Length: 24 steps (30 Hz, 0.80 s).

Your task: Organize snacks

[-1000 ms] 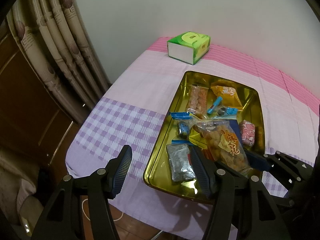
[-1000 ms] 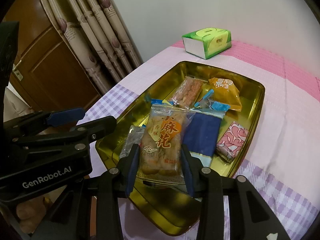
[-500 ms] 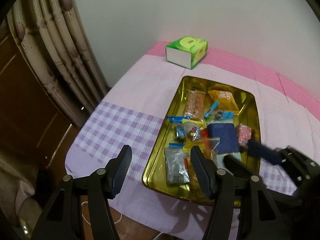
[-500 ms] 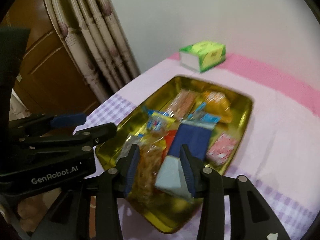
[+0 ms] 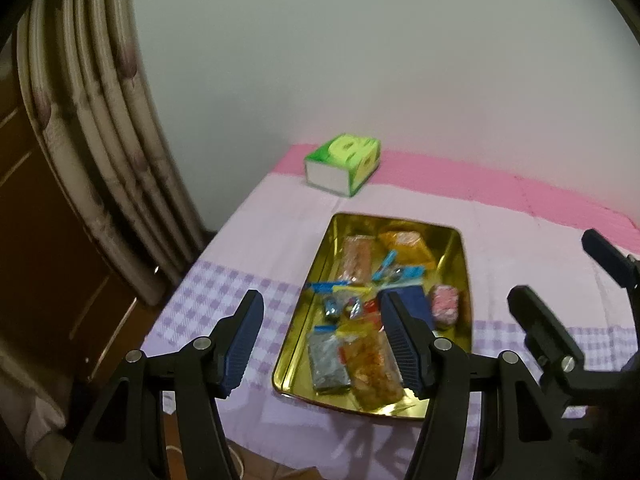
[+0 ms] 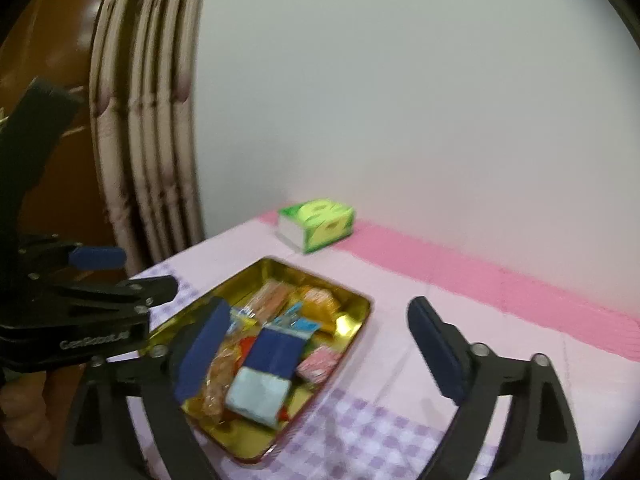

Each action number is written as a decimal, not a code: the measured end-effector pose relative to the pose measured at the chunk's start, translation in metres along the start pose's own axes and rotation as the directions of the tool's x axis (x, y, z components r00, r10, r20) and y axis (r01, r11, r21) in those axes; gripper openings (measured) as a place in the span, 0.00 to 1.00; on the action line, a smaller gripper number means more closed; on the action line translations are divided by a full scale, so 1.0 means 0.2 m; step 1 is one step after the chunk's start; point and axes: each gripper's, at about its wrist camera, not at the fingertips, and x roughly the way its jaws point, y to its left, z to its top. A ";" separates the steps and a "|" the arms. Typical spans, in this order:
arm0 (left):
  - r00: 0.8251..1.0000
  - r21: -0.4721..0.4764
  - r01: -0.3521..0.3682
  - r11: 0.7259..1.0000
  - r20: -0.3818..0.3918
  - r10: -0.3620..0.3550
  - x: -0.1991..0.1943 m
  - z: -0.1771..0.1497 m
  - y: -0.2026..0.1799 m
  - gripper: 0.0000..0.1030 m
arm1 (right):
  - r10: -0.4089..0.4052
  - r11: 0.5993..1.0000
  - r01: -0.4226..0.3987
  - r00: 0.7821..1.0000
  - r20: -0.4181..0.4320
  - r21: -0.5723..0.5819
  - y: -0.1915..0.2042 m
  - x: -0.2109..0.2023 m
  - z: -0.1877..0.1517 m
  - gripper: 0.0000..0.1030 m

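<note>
Both grippers, left (image 5: 320, 340) and right (image 6: 320, 356), hang spread wide and empty above the table (image 5: 256, 240); snacks (image 5: 368, 356) lie piled in the gold tray (image 5: 466, 272), a tissue box (image 5: 342, 164) beyond.

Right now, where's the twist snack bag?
In the left wrist view, the twist snack bag lies in the gold tray at its near end, right of the silver packet, no hand-held gripper on it.
</note>
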 end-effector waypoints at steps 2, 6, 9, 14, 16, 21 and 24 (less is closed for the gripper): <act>0.999 0.006 0.024 1.000 0.024 -0.024 -0.04 0.01 -0.01 0.73 | -0.018 1.000 0.018 1.000 0.025 0.022 -0.03 -0.05 0.02 0.93; 0.995 0.008 0.051 0.999 0.081 -0.051 -0.14 0.02 -0.02 0.78 | -0.035 0.998 0.033 0.999 0.038 0.046 -0.07 -0.09 0.03 0.96; 0.992 0.004 0.058 0.998 0.115 -0.058 -0.20 0.03 -0.02 0.83 | -0.044 0.998 0.042 0.998 0.039 0.052 -0.08 -0.12 0.03 0.97; 0.990 0.010 0.062 0.998 0.128 -0.062 -0.23 0.03 -0.03 0.86 | -0.062 0.997 0.060 0.997 0.042 0.054 -0.11 -0.17 0.00 0.98; 0.991 0.018 0.060 0.998 0.123 -0.062 -0.23 0.02 -0.04 0.86 | -0.068 0.996 0.066 0.997 0.035 0.065 -0.13 -0.18 -0.01 0.98; 0.993 0.048 0.049 0.998 0.106 -0.054 -0.21 0.01 -0.08 0.87 | -0.084 0.993 0.084 0.996 0.002 0.078 -0.20 -0.17 -0.07 0.99; 0.994 0.066 0.037 0.997 0.099 -0.044 -0.18 0.00 -0.10 0.91 | -0.098 0.989 0.104 0.993 -0.067 0.101 -0.31 -0.12 -0.14 0.99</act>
